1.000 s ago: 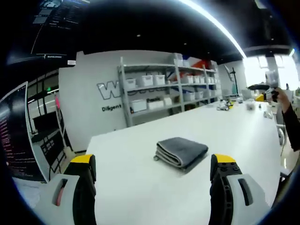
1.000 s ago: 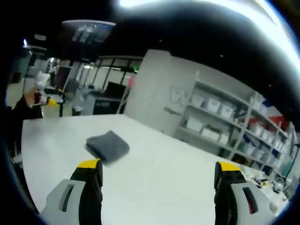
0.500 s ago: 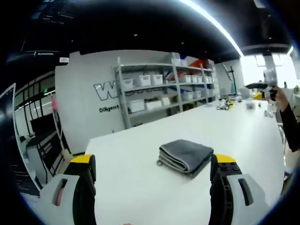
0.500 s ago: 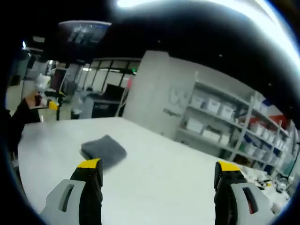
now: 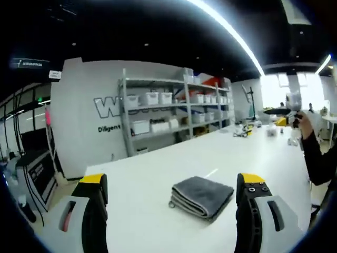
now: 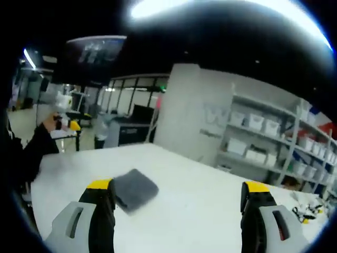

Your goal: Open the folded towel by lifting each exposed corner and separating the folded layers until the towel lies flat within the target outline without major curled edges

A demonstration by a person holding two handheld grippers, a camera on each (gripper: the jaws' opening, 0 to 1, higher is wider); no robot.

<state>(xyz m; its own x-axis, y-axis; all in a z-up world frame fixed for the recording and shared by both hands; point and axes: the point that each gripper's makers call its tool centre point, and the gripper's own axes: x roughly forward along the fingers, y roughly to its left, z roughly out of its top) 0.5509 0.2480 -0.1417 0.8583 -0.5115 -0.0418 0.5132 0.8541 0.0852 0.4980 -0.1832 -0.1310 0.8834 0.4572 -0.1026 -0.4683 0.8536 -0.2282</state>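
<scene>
1. Both grippers, left [image 5: 171, 192] and right [image 6: 178, 197], are held with jaws wide, empty, above the table [image 5: 147, 221].
2. The folded towel [image 5: 201, 195] lies on the table ahead of them.
3. Shelves [image 5: 174, 108] are seen beyond.

the left gripper view looks low across the white table [image 5: 158, 174] toward the shelves [image 5: 168, 113] on the far wall. the right gripper view looks over the same table [image 6: 195, 205] from another side. both see the folded gray towel [image 5: 201, 196] [image 6: 135, 188], near in each, and the shelves [image 6: 263, 142].
</scene>
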